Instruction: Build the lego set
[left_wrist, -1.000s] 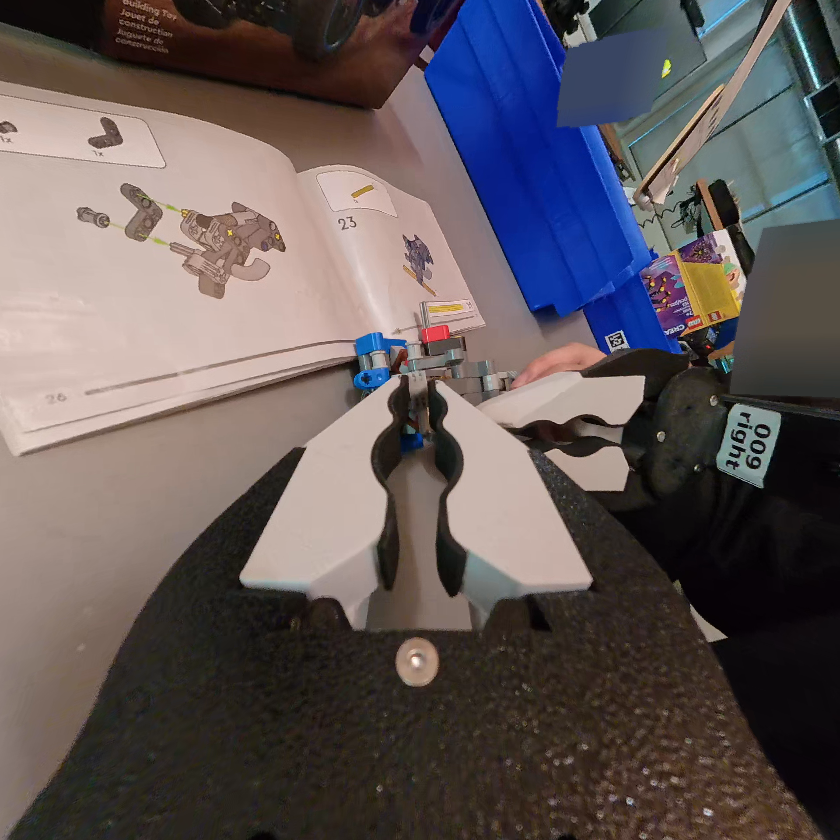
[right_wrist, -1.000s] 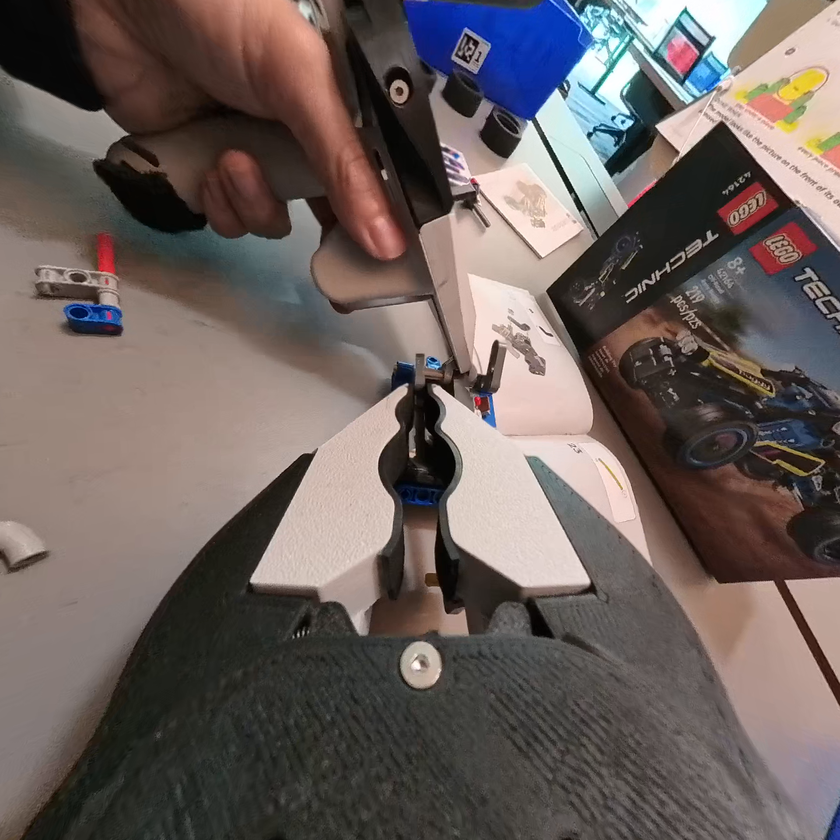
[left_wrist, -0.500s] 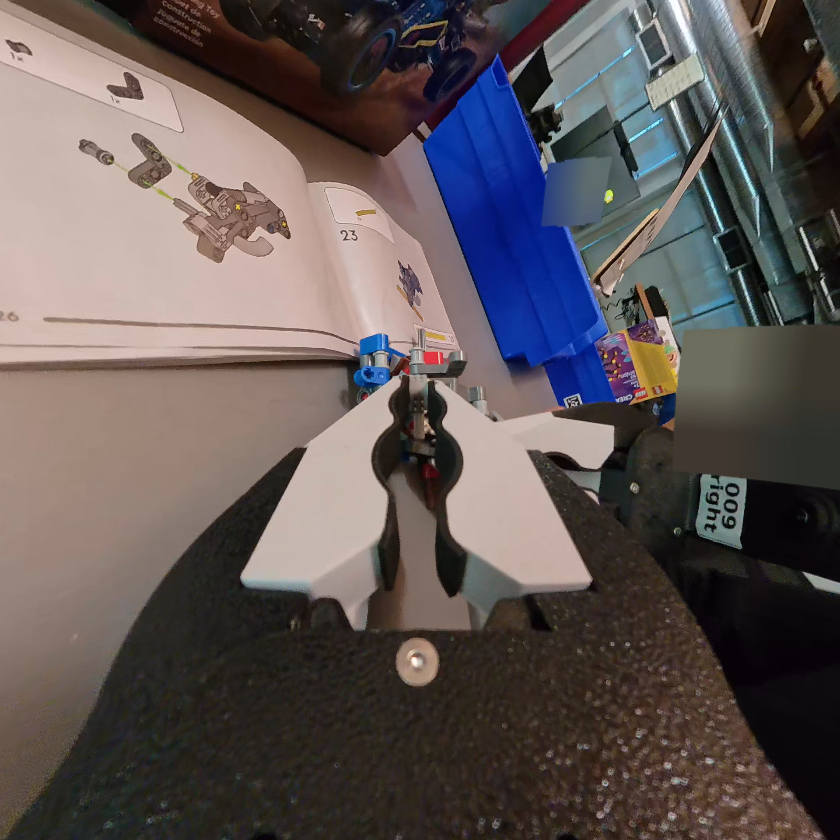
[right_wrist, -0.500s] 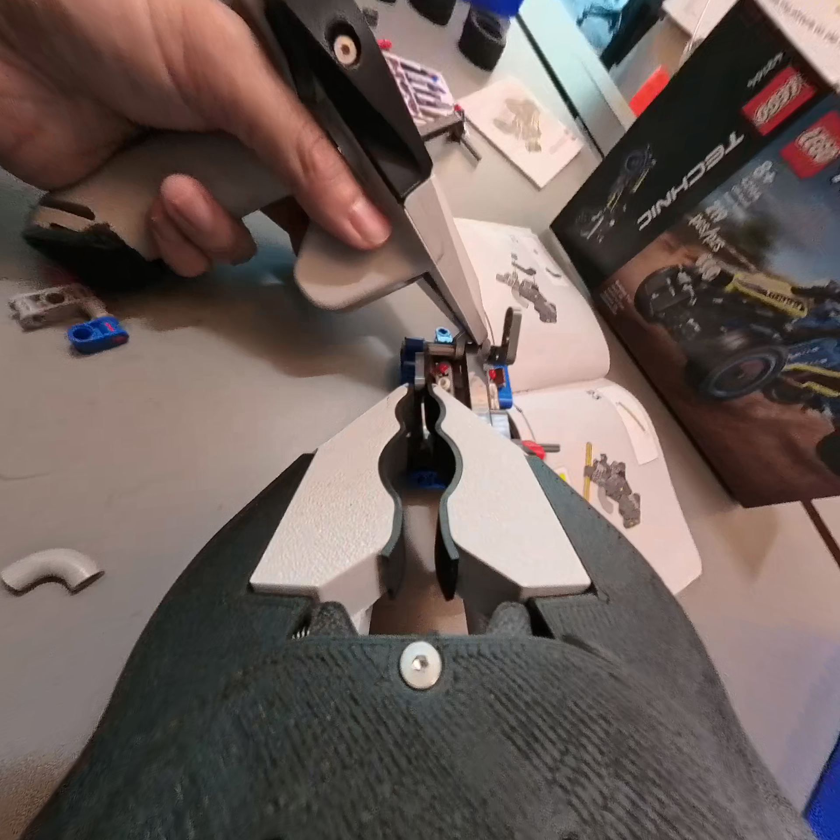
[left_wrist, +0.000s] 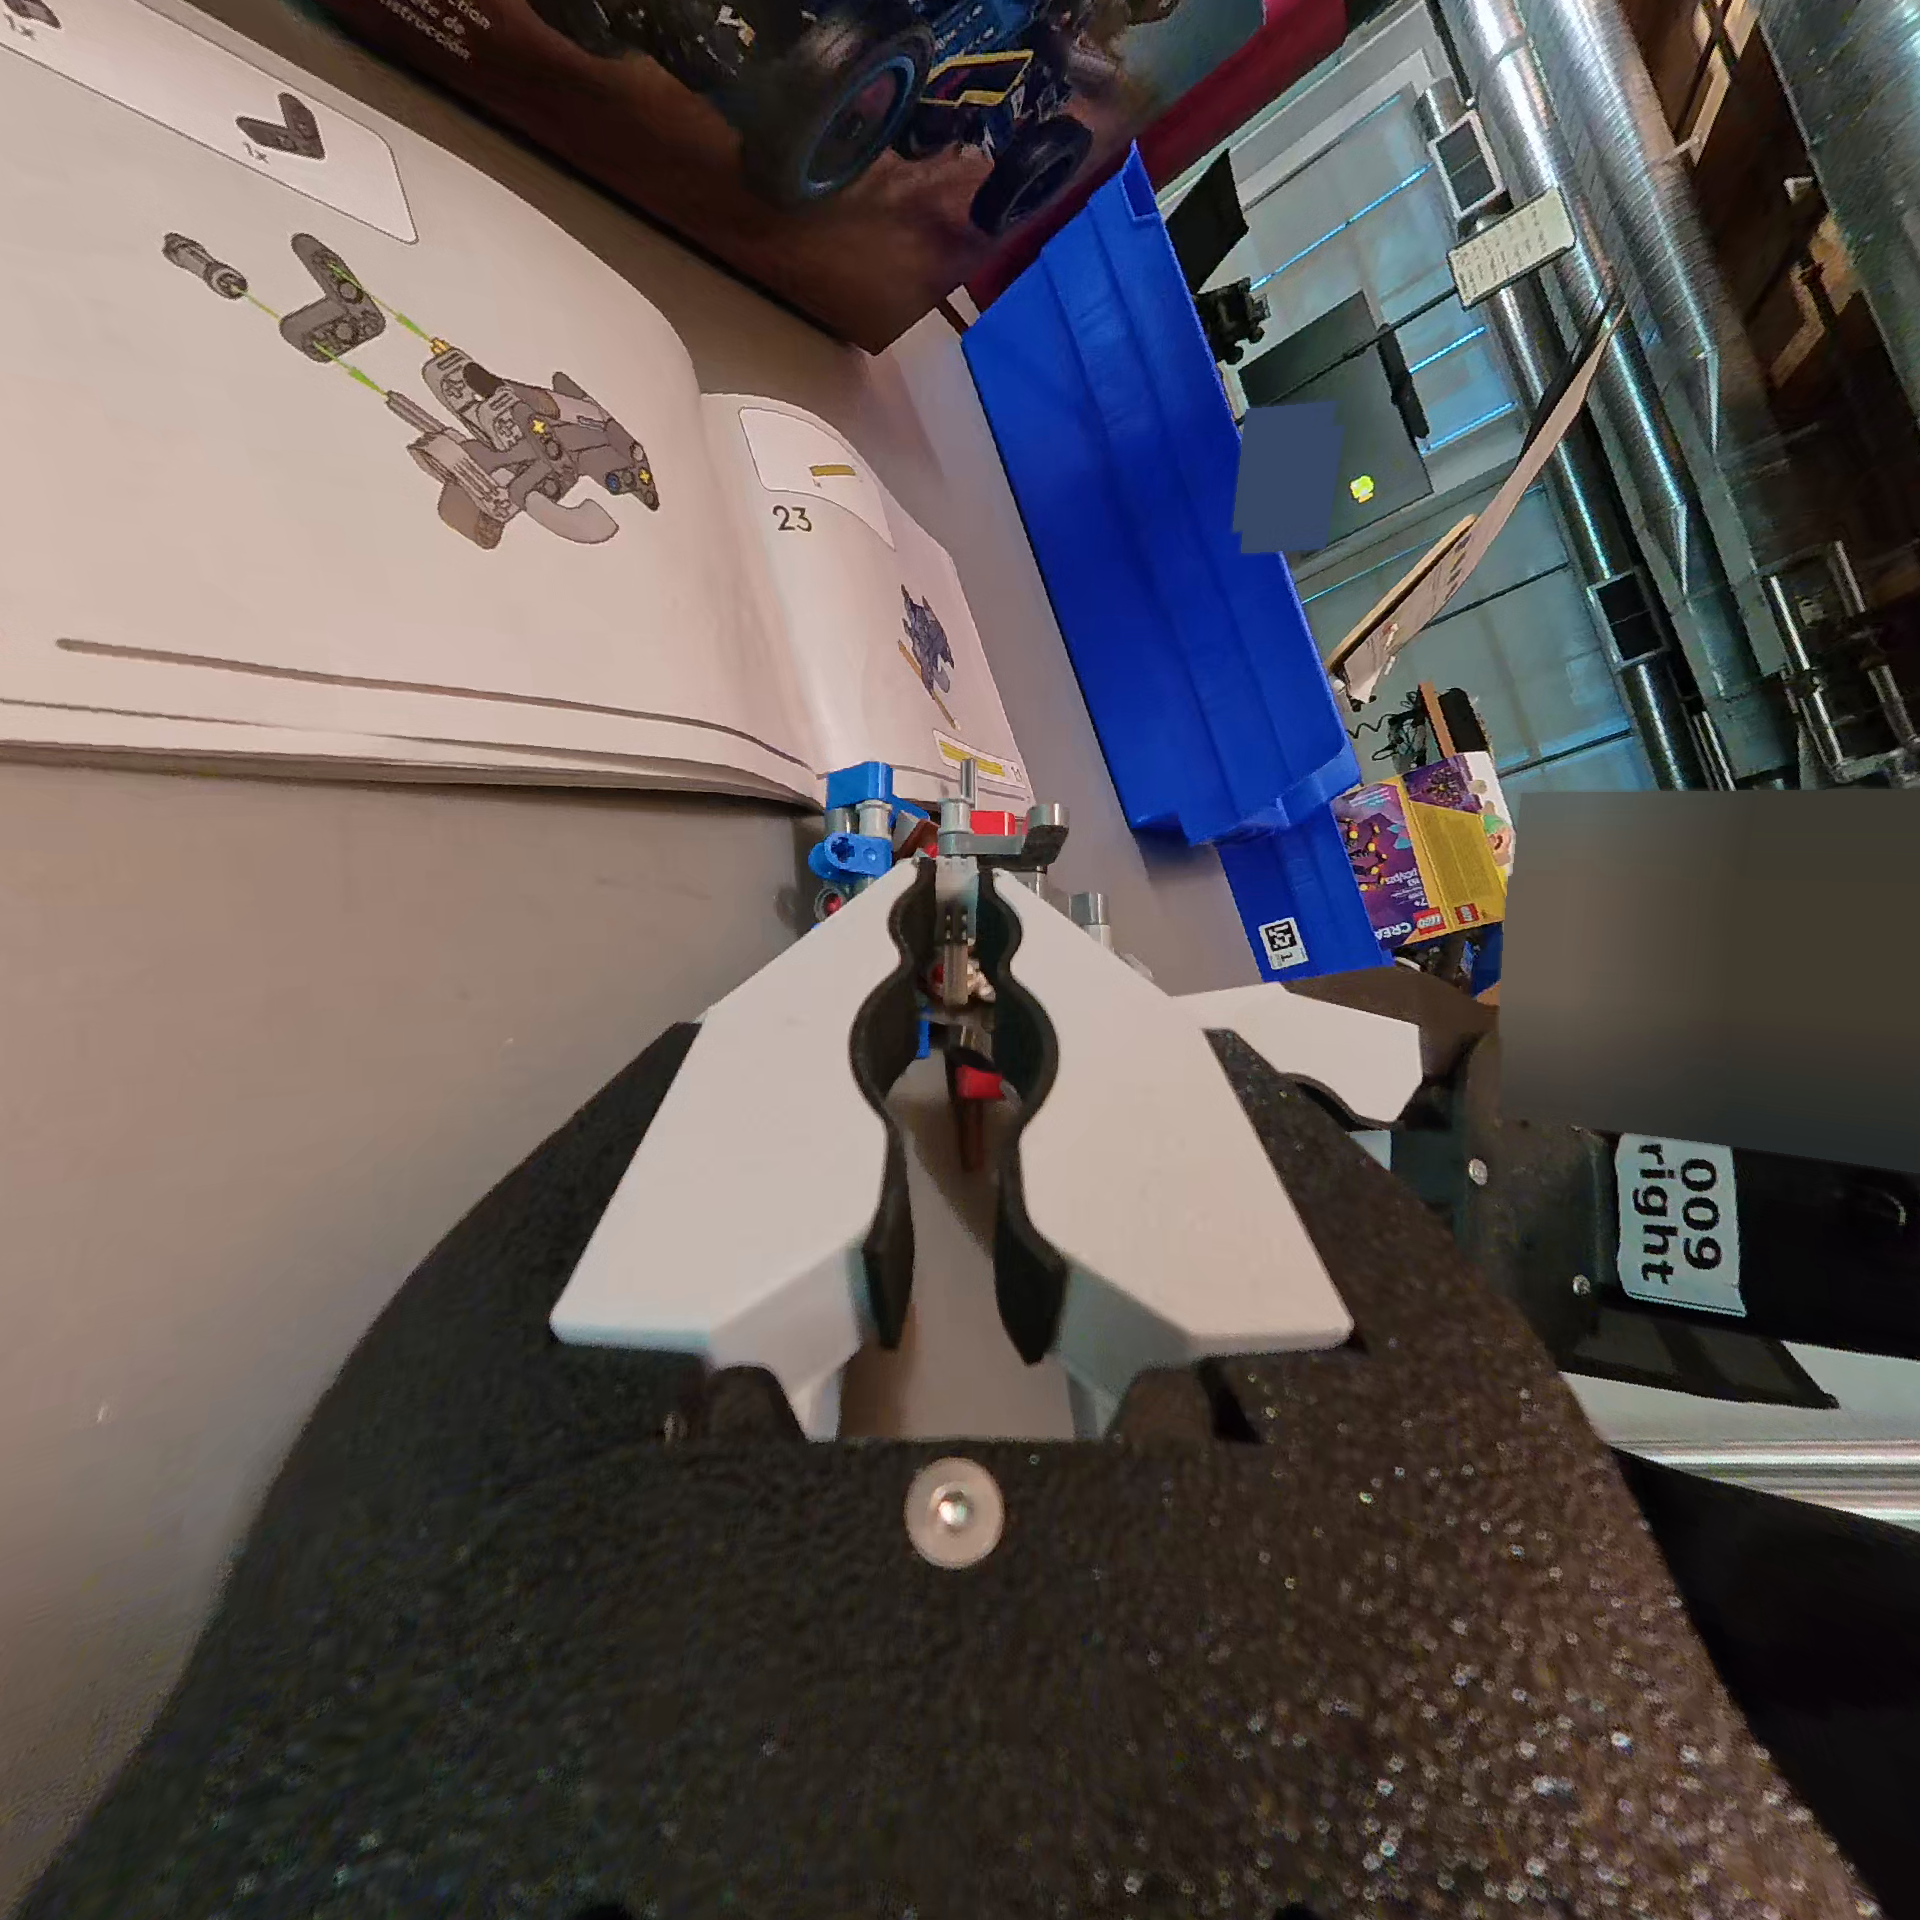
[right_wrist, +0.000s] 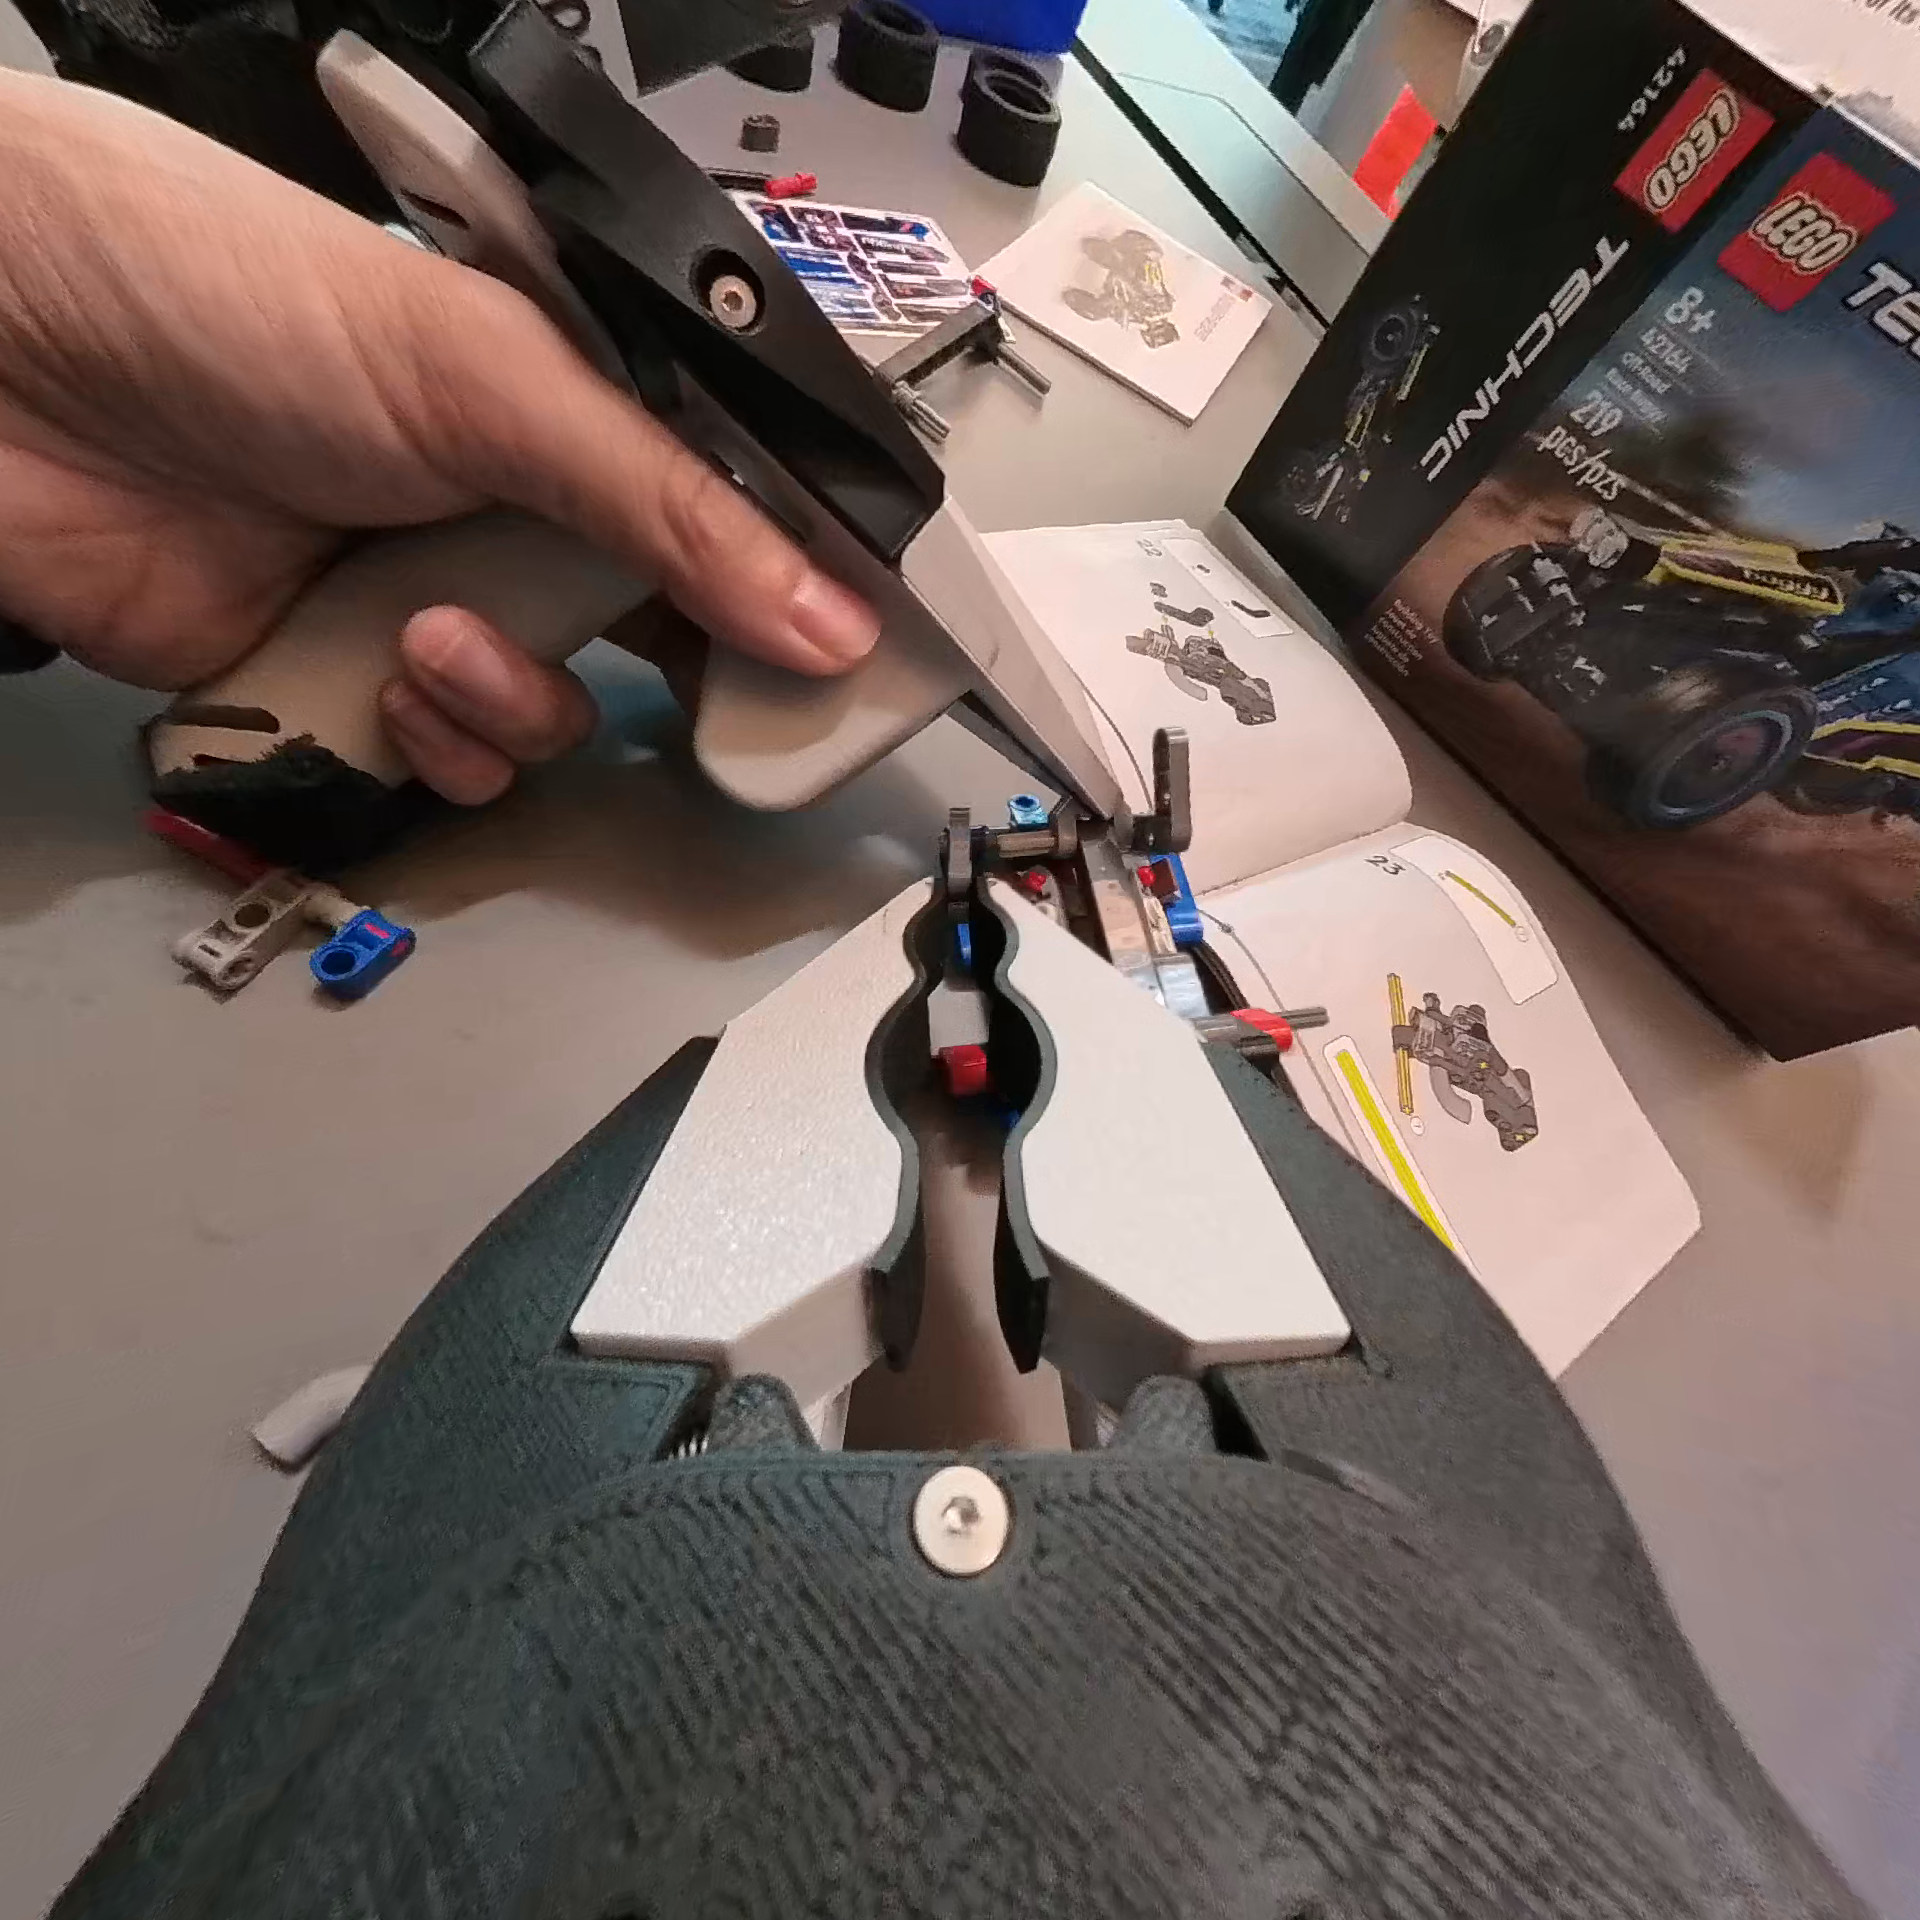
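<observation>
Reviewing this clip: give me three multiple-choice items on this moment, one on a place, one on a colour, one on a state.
1. Where does the open instruction booklet lie?
A. on the grey table
B. inside the blue bin
C. on top of the toy box

2. What colour is the small loose connector beside the light grey piece?
A. yellow
B. blue
C. green

3. How do the right gripper fingers stand?
A. spread wide, nothing between them
B. closed on part of the brick assembly
C. closed on a black tyre

Answers: A, its pages rest flat on the table; B, it is plainly blue; B, the fingertips pinch a dark grey part.
</observation>
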